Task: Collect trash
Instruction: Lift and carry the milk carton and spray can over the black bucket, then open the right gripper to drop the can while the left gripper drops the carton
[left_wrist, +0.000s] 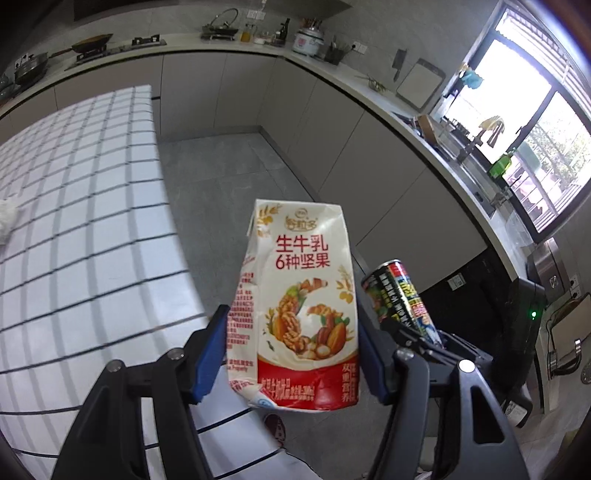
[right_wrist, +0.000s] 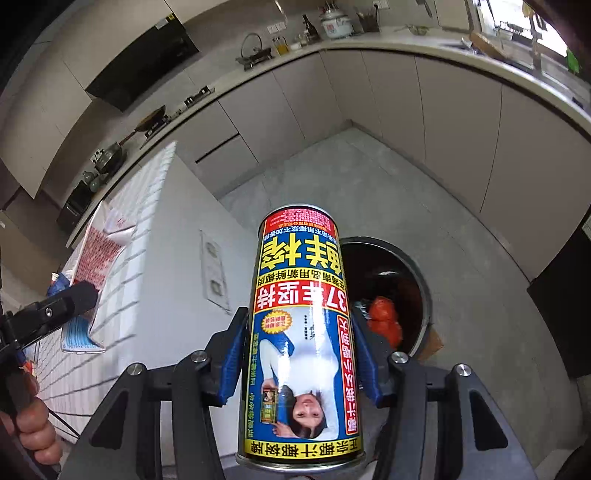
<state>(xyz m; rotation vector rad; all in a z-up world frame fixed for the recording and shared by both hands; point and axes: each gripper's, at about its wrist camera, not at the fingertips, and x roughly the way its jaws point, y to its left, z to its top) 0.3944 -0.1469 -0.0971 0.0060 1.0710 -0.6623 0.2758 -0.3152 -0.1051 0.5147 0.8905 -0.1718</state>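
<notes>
We've got the left gripper (left_wrist: 291, 347) with its jaws clamped on a milk carton (left_wrist: 295, 306), upright at bottom centre of the left view, over the floor beside the checked bench (left_wrist: 74, 221). Our right gripper (right_wrist: 299, 350) has its jaws closed around a can (right_wrist: 301, 332), printed label upside down, at bottom centre of the right view. Just behind it on the floor sits the open bin (right_wrist: 421, 280), orange trash (right_wrist: 384, 319) inside.

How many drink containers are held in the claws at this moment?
2. The milk carton sits in the left claw; the coconut juice can sits in the right claw. The trash bin may hide more.
</notes>
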